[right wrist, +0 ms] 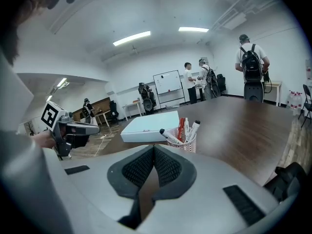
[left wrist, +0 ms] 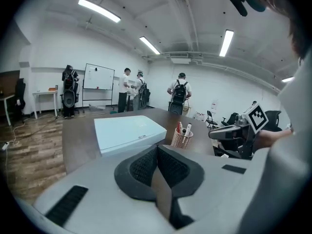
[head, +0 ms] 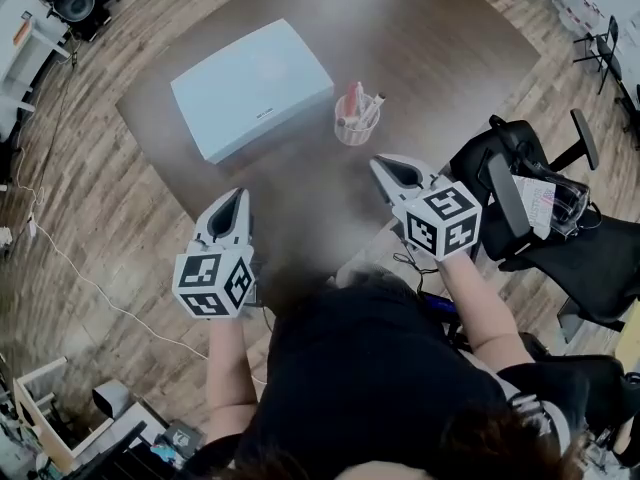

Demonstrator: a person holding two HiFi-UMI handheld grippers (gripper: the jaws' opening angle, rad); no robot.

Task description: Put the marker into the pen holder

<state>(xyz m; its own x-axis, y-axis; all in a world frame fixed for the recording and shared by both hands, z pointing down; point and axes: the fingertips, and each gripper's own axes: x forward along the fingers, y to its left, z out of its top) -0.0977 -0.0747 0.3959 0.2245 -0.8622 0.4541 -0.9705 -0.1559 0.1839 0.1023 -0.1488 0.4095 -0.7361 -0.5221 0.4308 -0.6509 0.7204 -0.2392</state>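
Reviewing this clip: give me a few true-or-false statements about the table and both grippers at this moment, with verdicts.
1. The left gripper holds a marker. False: its jaws are together with nothing between them.
2. Several markers stand in the pen holder. True.
3. The white box lies on the floor. False: it lies on the table.
4. The right gripper is shut and empty. True.

Long fluorescent ceiling strips (left wrist: 99, 10) are lighting white walls (left wrist: 48, 52). A dark brown wooden table (head: 440, 58) is standing on grey-brown plank flooring (head: 90, 218), a black office chair (head: 600, 268) beside it; a white framed whiteboard (left wrist: 99, 83) is standing by the far wall.
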